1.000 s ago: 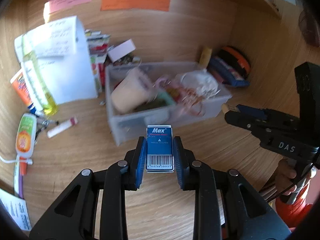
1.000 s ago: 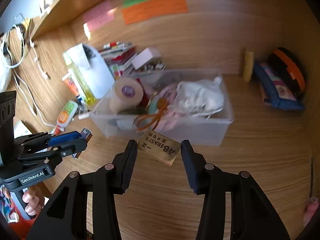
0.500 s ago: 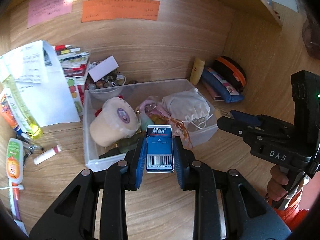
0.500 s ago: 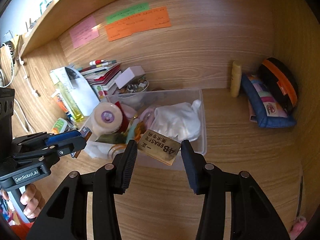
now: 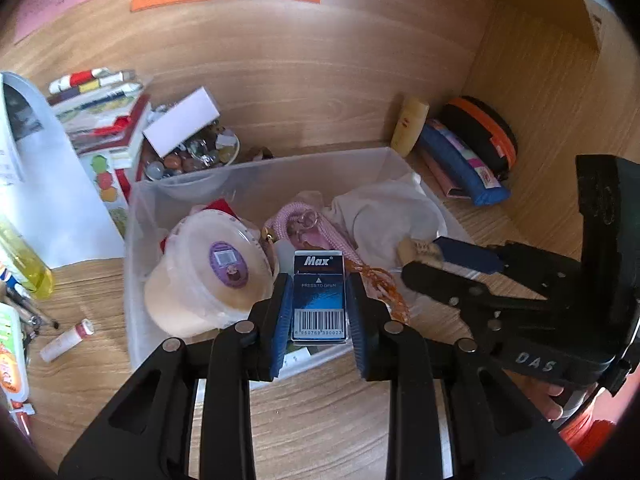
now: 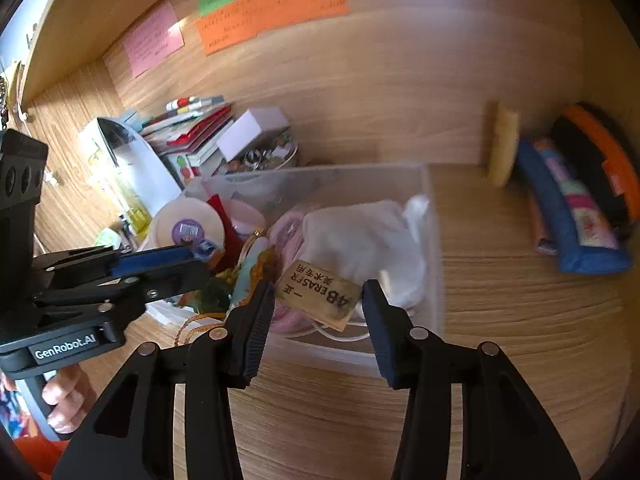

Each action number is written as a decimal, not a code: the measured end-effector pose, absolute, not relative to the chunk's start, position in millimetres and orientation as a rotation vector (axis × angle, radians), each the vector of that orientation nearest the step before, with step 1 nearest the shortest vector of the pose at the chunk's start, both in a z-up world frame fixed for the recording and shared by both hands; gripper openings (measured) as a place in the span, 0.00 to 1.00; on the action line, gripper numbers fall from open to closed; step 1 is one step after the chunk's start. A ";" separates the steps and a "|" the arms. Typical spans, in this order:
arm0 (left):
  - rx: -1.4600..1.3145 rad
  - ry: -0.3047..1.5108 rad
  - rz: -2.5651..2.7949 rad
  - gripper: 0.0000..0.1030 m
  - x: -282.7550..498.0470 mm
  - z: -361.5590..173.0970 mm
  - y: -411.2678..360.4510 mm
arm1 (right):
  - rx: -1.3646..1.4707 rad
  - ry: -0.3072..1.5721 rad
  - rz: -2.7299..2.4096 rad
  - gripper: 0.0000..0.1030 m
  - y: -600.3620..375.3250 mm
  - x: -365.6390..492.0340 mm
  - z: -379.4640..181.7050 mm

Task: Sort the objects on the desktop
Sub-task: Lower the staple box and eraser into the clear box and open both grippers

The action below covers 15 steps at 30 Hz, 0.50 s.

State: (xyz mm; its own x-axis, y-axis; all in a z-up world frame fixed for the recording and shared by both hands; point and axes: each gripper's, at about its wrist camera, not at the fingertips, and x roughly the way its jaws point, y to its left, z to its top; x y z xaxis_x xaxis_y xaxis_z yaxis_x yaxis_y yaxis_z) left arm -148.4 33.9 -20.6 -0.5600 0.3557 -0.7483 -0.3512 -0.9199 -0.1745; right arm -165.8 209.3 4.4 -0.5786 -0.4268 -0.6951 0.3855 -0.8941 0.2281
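Observation:
My left gripper (image 5: 319, 304) is shut on a blue Max staple box (image 5: 319, 300) and holds it over the front of a clear plastic bin (image 5: 256, 184). My right gripper (image 6: 318, 296) is shut on a tan 4B eraser (image 6: 320, 294), held tilted over the same bin (image 6: 434, 240). The bin holds a cream tape roll (image 5: 208, 276), a pink cord (image 5: 308, 228), a white cloth (image 6: 360, 240) and an orange string. Each gripper shows in the other's view: the right one (image 5: 420, 256) and the left one (image 6: 200, 256).
Left of the bin stand a white paper stand (image 5: 36, 184), a yellow bottle (image 5: 24, 264), a lip balm (image 5: 66, 340), stacked books (image 5: 104, 112) and a bowl of beads (image 5: 192, 156). A blue pouch (image 6: 568, 220), black-orange case (image 6: 600, 160) and yellow tube (image 5: 410, 126) sit at right.
Both grippers have moved forward and closer to the bin, so that the staple box and the eraser now hang over its contents. Both holds are unchanged.

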 end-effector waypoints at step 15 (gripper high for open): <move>-1.169 -0.019 2.470 0.42 -142.6 -14.5 34.7 | 1.099 0.032 -2.494 0.44 199.6 -161.4 1.3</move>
